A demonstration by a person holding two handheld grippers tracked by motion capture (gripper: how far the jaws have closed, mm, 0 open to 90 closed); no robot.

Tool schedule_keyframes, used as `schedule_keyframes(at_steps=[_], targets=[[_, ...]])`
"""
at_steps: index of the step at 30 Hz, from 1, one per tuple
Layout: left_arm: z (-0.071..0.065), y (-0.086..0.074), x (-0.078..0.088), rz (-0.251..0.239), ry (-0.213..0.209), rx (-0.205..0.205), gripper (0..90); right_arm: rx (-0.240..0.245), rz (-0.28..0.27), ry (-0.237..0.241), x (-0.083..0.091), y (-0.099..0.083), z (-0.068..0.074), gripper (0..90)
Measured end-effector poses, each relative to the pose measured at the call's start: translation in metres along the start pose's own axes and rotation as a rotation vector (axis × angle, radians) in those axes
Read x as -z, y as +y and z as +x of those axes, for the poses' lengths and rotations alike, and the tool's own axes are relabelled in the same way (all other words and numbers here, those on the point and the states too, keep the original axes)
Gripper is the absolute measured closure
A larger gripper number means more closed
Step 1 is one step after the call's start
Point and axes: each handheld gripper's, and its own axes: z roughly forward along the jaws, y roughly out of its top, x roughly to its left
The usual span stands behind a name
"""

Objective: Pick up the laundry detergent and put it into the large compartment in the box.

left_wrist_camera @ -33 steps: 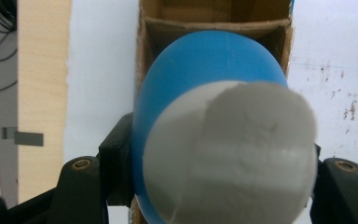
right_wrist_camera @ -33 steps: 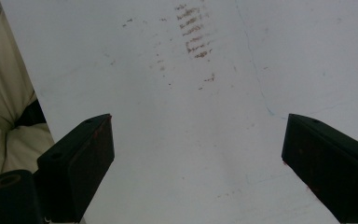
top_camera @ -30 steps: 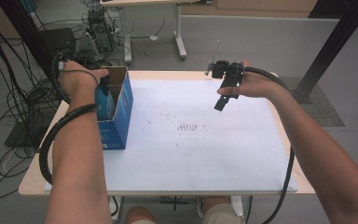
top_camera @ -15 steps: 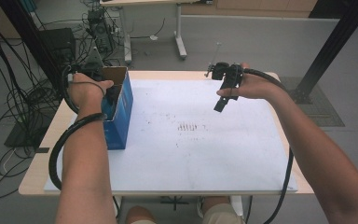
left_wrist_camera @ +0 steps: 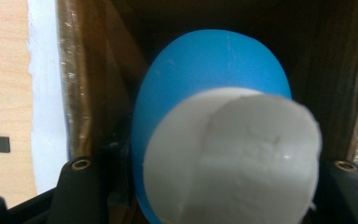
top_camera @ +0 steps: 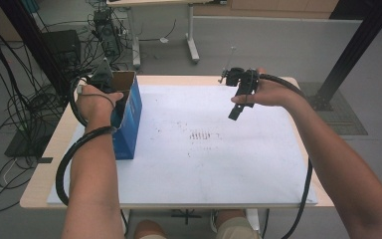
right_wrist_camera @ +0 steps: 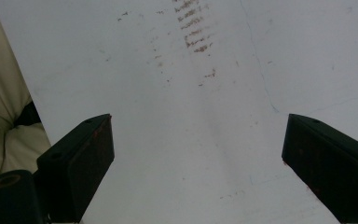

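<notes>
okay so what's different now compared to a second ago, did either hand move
The left tongs have sunk into the open blue box, still shut on a blue-and-white object. Nothing was let go. The right tongs stay open above the white sheet, and the box stands where it was.

high view: even, soft daylight, no hard shadows, mild blur overall
white table sheet: bright, no glare
left gripper view: dim inside brown cardboard box; round white-and-blue foam object close up, out of focus
right gripper view: flat light, black jaws soft-edged
</notes>
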Motion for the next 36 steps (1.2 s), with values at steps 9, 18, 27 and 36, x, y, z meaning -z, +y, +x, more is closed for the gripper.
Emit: schedule_keyframes(at_steps=[9,18,27,36], targets=[[0.003,-0.0024,-0.0007,-0.005,-0.007,-0.008,37.0,0.008,0.004,0.002,-0.0021,0.0045,0.0018,9.0],[0.0035,-0.0045,-0.0014,-0.012,-0.009,-0.007,36.9,0.009,0.005,-0.004,-0.0025,0.0064,0.0037,8.7],[0.0051,-0.0048,-0.0018,-0.014,-0.011,-0.009,36.9,0.012,0.007,-0.007,-0.0027,0.0073,0.0045,8.8],[0.005,-0.0048,-0.002,-0.015,-0.011,-0.009,36.9,0.013,0.005,-0.004,-0.0035,0.0083,0.0044,8.7]])
